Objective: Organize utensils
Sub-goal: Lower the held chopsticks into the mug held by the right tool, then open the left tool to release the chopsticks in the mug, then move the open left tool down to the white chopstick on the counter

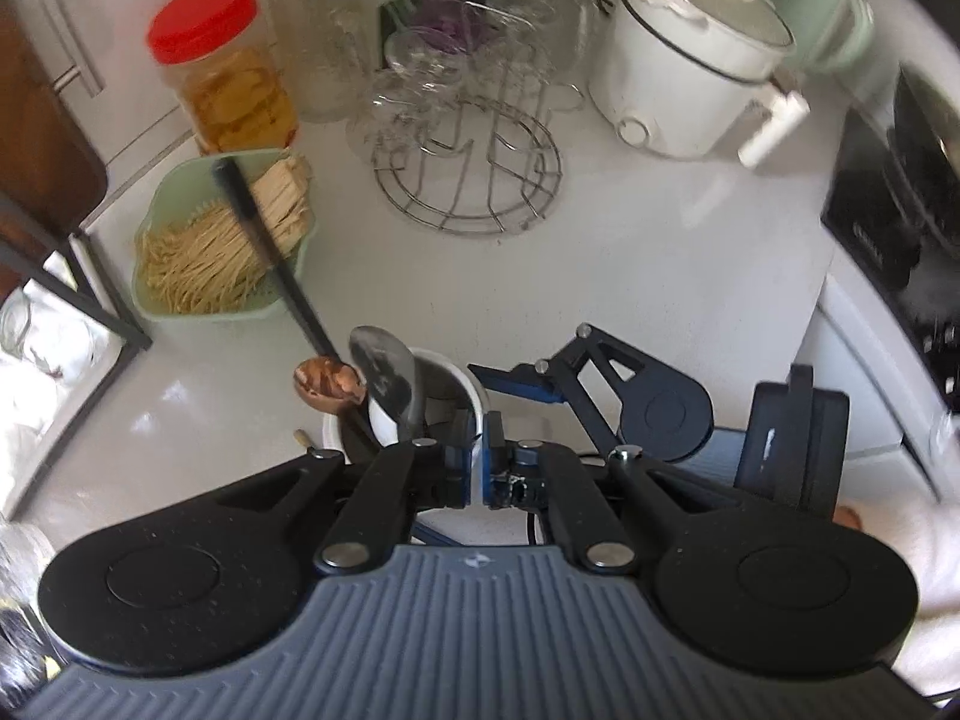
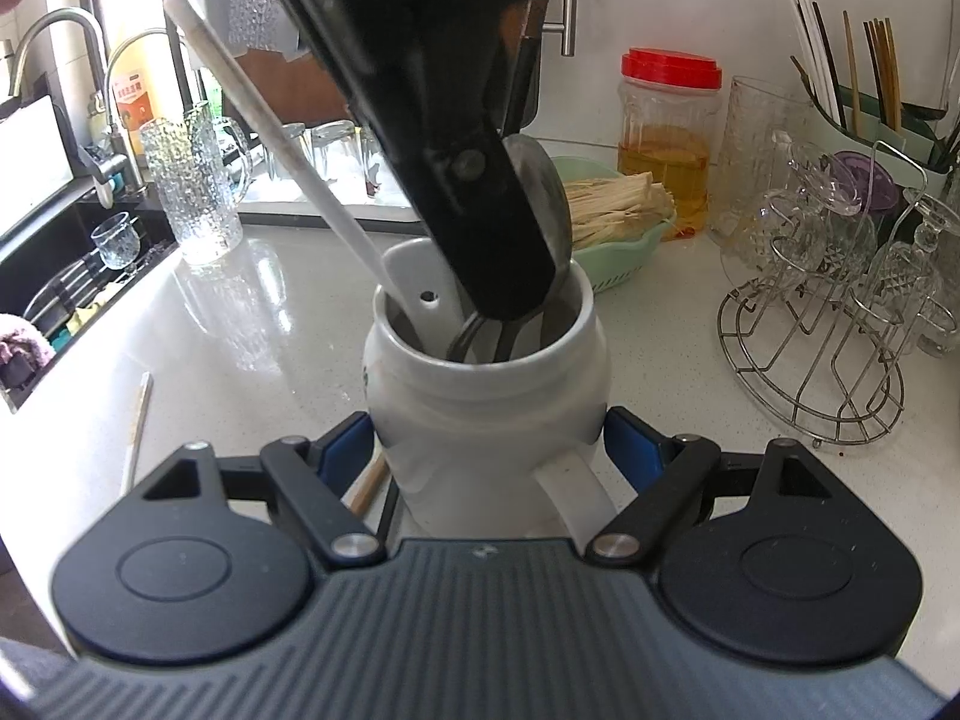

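A white ceramic mug (image 2: 480, 414) stands on the white counter and holds several utensils: a white ladle (image 2: 288, 150), a metal spoon (image 2: 540, 204) and dark handles. My right gripper (image 2: 489, 444) is shut on the mug's body, its blue pads on either side. My left gripper (image 1: 480, 468) hovers right above the mug (image 1: 462, 387) and is shut on a thin pale handle standing in it. A metal spoon (image 1: 384, 372), a wooden spoon (image 1: 327, 384) and a black handle (image 1: 270, 240) stick out of the mug. The right gripper's finger (image 1: 516, 384) shows beside the mug.
A green basket of noodles (image 1: 210, 252), a red-lidded jar (image 1: 228, 72), a wire rack with glasses (image 1: 468, 180), a white pot (image 1: 690, 60) and a black stove (image 1: 888, 204) stand behind. A sink (image 2: 72, 276) lies left. Loose chopsticks (image 2: 135, 432) lie on the counter.
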`<state>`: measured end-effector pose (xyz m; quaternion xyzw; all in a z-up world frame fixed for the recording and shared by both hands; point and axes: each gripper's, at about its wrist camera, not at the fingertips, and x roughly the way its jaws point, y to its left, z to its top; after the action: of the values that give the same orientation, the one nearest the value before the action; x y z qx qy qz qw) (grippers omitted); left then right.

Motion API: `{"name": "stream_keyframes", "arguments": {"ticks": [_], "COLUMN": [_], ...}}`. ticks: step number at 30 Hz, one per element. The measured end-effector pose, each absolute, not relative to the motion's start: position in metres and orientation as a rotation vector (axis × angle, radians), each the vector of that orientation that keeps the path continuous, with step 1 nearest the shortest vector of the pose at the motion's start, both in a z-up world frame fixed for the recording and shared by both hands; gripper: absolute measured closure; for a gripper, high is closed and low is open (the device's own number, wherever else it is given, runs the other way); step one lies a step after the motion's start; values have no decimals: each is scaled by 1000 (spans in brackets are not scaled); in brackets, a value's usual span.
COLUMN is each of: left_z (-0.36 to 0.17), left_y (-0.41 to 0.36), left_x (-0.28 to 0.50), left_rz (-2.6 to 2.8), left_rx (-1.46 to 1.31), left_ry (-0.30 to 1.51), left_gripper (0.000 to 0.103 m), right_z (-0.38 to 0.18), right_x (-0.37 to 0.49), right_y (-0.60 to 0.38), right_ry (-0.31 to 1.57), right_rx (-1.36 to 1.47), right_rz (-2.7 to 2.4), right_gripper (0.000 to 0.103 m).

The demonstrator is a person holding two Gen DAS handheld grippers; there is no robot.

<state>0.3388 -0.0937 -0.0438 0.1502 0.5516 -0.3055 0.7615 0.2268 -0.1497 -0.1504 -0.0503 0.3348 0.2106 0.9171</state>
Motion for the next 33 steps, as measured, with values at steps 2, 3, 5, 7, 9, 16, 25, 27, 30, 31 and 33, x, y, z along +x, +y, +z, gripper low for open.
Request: {"name": "stream_keyframes", "arguments": {"ticks": [2, 3, 5, 7, 9, 16, 25, 27, 30, 31, 33], "left_z": [-41, -39, -33, -24, -13, 26, 67, 72, 74, 73, 68], "left_y": [-90, -88, -83, -78, -74, -48, -12, 0, 20, 28, 43], "left_x": [337, 336, 333, 328, 320, 286, 262, 256, 247, 244, 236], "left_rz": [-639, -628, -620, -607, -597, -499, -357, -312, -234, -204, -141], "left_rx": [309, 291, 252, 227, 198, 62, -122, -153, -192, -201, -231], "left_ry": [1189, 1183, 1163, 1127, 1084, 933, 789, 761, 725, 718, 712], "left_gripper": [101, 101, 101, 97, 93, 82, 81, 81, 81, 81, 81], "right_z": [-150, -150, -150, -150, -149, -149, -148, -147, -147, -147, -147], "right_x": [226, 226, 226, 226, 226, 226, 227, 228, 230, 230, 230], "right_y": [-151, -152, -152, -151, -151, -154, -154, -154, -154, -154, -154], "right_ry": [688, 687, 686, 687, 686, 687, 700, 710, 718, 718, 719], "right_rx": [-105, -105, -108, -112, -117, -110, -106, -108, -113, -114, -116], "right_rz": [439, 441, 445, 448, 450, 458, 464, 464, 469, 470, 473], "right_gripper": [17, 17, 18, 18, 17, 18, 18, 18, 18, 18, 18]}}
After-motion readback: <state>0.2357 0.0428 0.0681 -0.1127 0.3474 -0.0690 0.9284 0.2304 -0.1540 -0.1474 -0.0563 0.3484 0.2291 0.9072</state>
